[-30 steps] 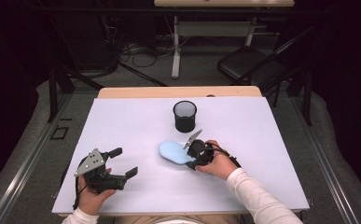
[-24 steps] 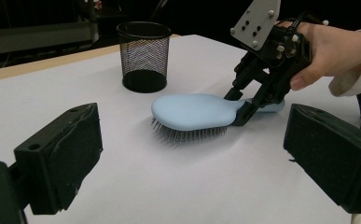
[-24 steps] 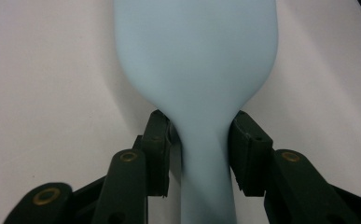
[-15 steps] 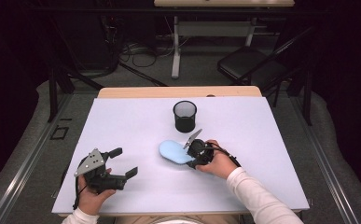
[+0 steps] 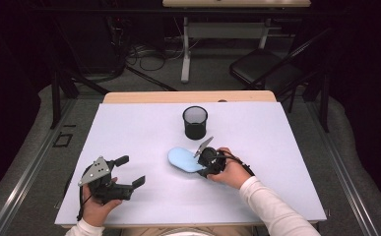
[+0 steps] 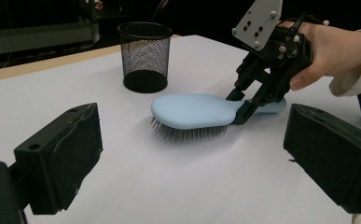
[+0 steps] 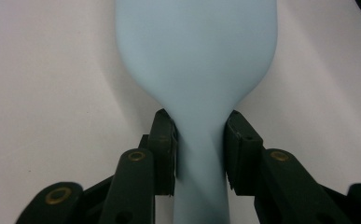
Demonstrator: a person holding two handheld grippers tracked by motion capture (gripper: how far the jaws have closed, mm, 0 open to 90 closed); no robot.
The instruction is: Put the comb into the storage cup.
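Jaws of the left gripper (image 5: pixel 127 171) stand spread wide with nothing between them, resting in the person's hand near the left front of the white table (image 5: pixel 286 147). Both pads frame open tabletop in the left gripper view, so this tool is idle and well apart from the work.

Farther in and to the right, the right gripper (image 7: pixel 200 149) has its jaws clamped on the narrow neck of the light blue hairbrush (image 6: pixel 194 110), where the handle widens into the head. The brush lies bristles down on the table, near the middle and slightly right, its head pointing left.

Risk lies mostly in that grip. As I judge it, the neck is smooth, rounded and tapered, and the pads hold it by a small contact from the sides. On lifting, the heavier head could swing down and twist the brush in the pads, or it could slide out along the taper. Dragging instead of lifting might make the bristles catch and tip it.

Farthest off stands the black mesh cup (image 5: pixel 195 122), upright just beyond the brush. It looks light; a swinging brush head or the gripper's grey plate could knock it over.
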